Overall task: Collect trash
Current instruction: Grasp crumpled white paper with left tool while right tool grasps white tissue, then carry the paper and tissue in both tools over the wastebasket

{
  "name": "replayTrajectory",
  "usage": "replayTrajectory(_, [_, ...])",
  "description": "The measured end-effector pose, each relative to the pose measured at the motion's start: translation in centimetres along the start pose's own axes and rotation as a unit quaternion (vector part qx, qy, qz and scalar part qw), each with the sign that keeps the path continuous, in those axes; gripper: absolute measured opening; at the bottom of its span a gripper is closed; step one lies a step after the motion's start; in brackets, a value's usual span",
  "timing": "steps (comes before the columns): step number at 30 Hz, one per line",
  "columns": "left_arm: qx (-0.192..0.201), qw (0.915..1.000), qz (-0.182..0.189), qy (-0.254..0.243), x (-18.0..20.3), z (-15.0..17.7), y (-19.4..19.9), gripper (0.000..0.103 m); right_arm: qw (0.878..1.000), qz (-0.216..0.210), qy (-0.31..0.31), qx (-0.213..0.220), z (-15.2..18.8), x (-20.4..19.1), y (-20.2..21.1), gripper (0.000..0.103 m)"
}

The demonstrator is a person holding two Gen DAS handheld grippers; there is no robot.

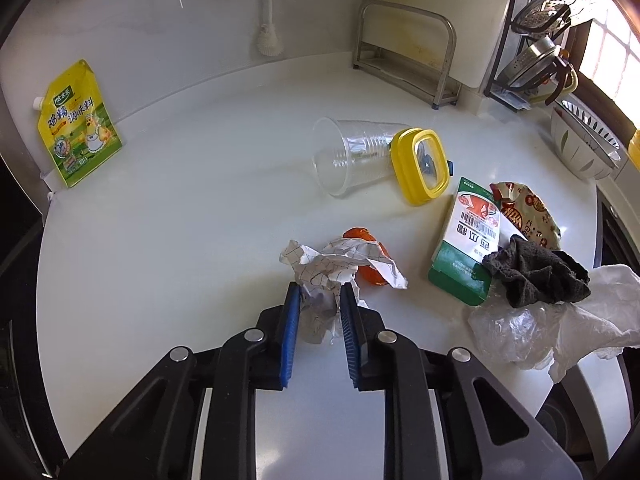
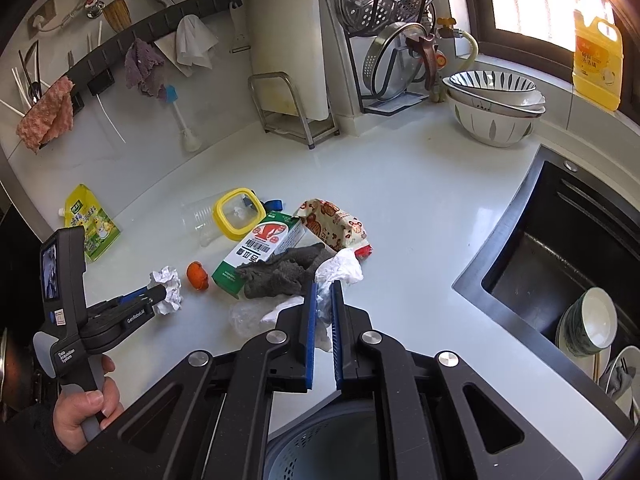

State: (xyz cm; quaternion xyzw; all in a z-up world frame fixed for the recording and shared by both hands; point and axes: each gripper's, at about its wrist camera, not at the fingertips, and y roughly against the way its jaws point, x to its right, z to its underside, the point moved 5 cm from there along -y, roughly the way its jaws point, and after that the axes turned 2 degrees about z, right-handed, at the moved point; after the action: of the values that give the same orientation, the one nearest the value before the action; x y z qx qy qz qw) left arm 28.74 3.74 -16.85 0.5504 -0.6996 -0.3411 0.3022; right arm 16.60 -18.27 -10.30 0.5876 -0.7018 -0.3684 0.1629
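Note:
My left gripper point(image 1: 320, 292) is shut on a crumpled checked paper ball point(image 1: 332, 268) on the white counter point(image 1: 180, 220); it also shows in the right wrist view point(image 2: 160, 294) with the paper ball point(image 2: 168, 282). My right gripper point(image 2: 325, 286) is shut on a white plastic bag point(image 2: 340, 268). An orange peel point(image 1: 370, 270), a green-white carton point(image 1: 468, 240), a grey rag point(image 1: 536, 272), a patterned snack wrapper point(image 1: 528, 208), a clear cup point(image 1: 352, 156) and a yellow lid point(image 1: 420, 164) lie nearby.
A yellow seasoning pouch point(image 1: 78, 124) leans on the back wall. A metal rack point(image 1: 404, 52) and stacked bowls point(image 2: 494, 106) stand at the back. A dark sink point(image 2: 560, 256) with dishes is at the right. A blue-grey bin point(image 2: 324, 448) sits below the counter edge.

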Motion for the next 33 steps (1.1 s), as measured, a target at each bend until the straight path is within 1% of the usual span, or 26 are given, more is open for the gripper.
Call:
replayTrajectory(8, [0.020,0.9998,0.000,0.004,-0.1,0.2,4.1,0.020,0.999,-0.006,0.018,0.038,-2.5,-0.3,3.6,0.007])
replayTrajectory(13, [0.027,0.9996,0.001,0.003,0.7,1.5,7.0,0.020,0.998,-0.012,0.027,0.048,-2.5,0.1,6.1,0.007])
replayTrajectory(19, [0.024,0.9997,-0.001,0.000,2.6,4.4,10.5,0.020,0.998,-0.024,0.039,0.036,-0.2,1.1,8.3,0.007])
replayTrajectory(25, [0.019,0.9998,-0.005,-0.002,4.7,8.1,13.7,0.020,0.997,-0.041,0.057,0.009,2.9,2.3,9.6,0.007])
replayTrajectory(33, [0.006,0.9999,-0.010,0.008,7.2,12.5,16.0,0.020,0.995,-0.059,0.077,-0.021,6.7,3.6,11.2,0.007])
